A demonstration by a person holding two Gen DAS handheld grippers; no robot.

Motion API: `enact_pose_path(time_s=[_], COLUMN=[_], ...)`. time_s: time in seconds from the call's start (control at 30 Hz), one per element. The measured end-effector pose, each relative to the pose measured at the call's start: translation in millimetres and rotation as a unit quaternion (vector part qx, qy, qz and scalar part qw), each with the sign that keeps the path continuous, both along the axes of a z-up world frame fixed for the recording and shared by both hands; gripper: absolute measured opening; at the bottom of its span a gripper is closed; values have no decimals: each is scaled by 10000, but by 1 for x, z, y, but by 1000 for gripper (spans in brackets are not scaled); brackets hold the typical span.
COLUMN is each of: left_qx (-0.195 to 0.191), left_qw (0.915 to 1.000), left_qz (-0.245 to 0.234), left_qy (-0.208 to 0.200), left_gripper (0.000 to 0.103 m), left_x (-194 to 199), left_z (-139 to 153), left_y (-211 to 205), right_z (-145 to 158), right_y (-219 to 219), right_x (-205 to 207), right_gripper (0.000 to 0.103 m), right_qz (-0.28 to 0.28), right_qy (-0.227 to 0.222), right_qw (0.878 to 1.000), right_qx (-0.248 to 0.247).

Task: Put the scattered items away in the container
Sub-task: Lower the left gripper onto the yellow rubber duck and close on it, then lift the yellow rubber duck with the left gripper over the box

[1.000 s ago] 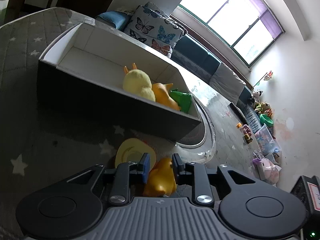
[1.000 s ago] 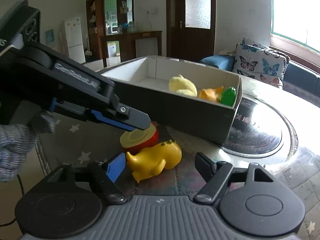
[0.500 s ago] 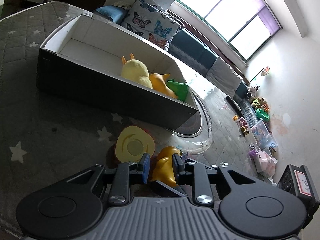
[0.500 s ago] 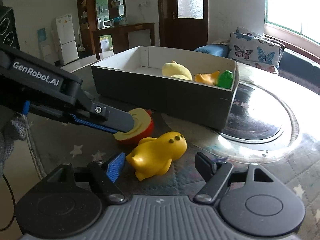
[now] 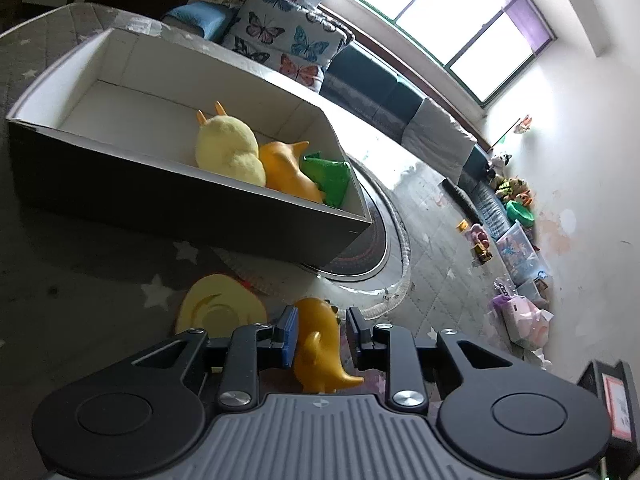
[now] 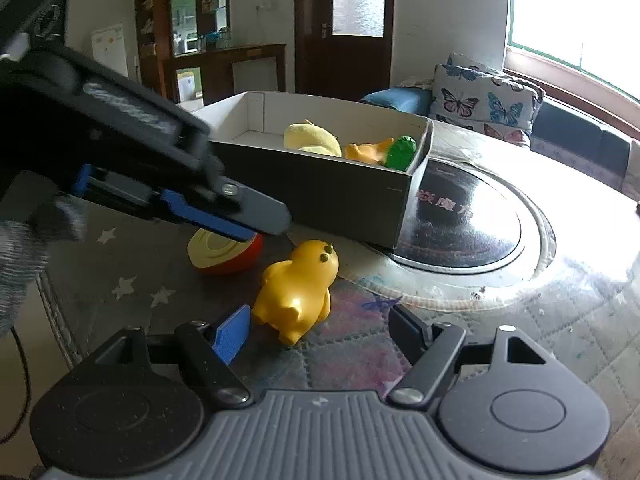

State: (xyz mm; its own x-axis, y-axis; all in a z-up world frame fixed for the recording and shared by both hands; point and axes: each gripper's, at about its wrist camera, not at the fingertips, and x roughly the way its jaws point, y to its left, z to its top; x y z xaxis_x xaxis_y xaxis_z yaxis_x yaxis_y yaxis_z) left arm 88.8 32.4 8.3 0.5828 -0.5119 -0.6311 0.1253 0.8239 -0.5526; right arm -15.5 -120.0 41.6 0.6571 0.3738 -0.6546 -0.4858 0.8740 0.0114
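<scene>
My left jaws [image 5: 319, 330] straddle the yellow duck toy [image 5: 320, 344], not clamped; my right jaws [image 6: 320, 330] gape wide just behind it [image 6: 298, 290]. Duck stands on the surface [image 6: 520, 344], beside the apple half [image 6: 224, 250], near the box [image 6: 320, 196].

A butterfly-print cushion [image 5: 286, 46] rests on a dark sofa [image 5: 376, 88] beneath a bright window [image 5: 448, 8], with a blue cushion [image 6: 398, 100] just beside it. A wooden door [image 6: 344, 28], a dark cabinet [image 6: 188, 20] and a white fridge [image 6: 109, 49] stand along the far wall. Toys and a clear storage bin [image 5: 518, 248] line the floor by the white wall.
</scene>
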Motion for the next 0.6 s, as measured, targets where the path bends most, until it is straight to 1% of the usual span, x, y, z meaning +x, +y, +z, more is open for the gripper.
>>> enact_pose_path(time_s=[0.07,0.1,0.2,0.27,0.33,0.53,0.6], left_qx=[43,70,75,100,102,102,114], left_qw=[10000,9999,9998,9997,9996,9995,9995], left_qz=[29,48,46,76,91,90,80], left_qy=[68,103,177,220,251,283,280], left_gripper=[29,29,29,29,29,29,32], left_x=[6,9,15,18,21,26,28], left_z=[-3,-4,-8,-11,-12,-13,-12], left_y=[-4,-6,-10,-11,-12,-14,-15], right_z=[-1,-1,-3,-3,-3,-1,-1], right_y=[0,0,2,3,3,7,9], right_x=[-1,-1,-2,-1,0,2,4], right_gripper=[74,71,70,68,63,63,63], right_qz=[-1,2,12,11,12,43,42], right_qy=[25,38,64,86,98,129,131], right_qw=[10000,10000,9999,9997,9996,9991,9991], right_qx=[57,85,150,209,267,391,406])
